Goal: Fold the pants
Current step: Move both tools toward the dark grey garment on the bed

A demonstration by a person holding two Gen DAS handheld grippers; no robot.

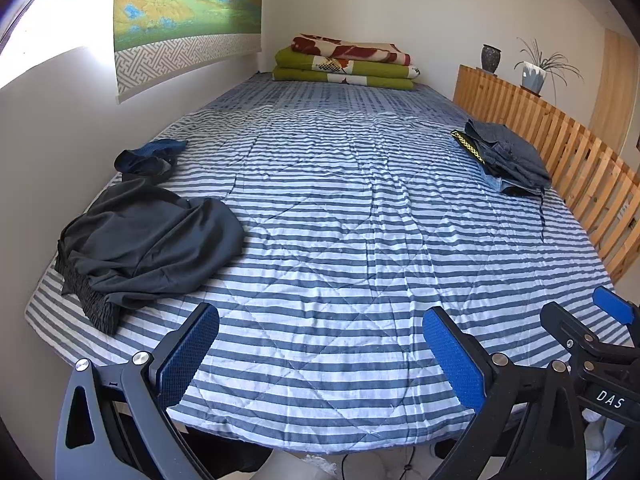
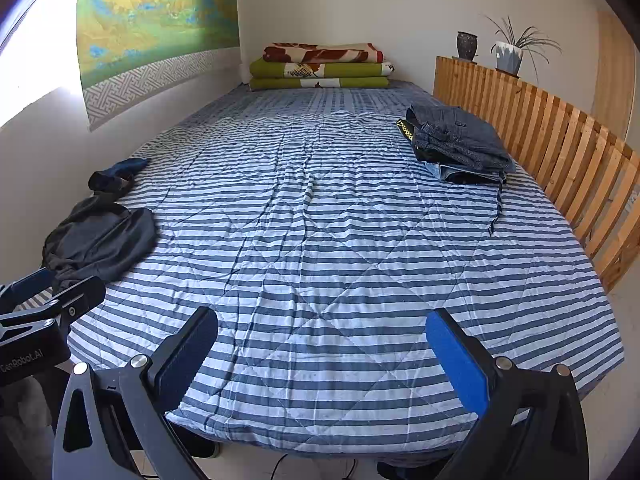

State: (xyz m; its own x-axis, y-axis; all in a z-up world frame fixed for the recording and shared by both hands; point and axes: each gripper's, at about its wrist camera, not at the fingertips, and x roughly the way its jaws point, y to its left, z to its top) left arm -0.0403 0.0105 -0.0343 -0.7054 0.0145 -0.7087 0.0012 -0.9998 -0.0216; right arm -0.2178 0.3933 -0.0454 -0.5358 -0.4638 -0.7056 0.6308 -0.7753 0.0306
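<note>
Left wrist view: both the left claw [image 1: 320, 354] and right claw [image 2: 322, 354] tilt downward over the striped bed [image 1: 340, 220], spread wide, empty

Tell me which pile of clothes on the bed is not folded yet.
The dark grey heap by the wall, lying crumpled; the denim pile beside the wooden rail is stacked.

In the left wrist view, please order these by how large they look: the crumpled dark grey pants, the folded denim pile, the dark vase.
1. Crumpled dark grey pants, though they lie nearest the camera.
2. Folded blue denim pile.
3. Dark speckled ceramic vase, farthest away, so true size is unsure.
</note>
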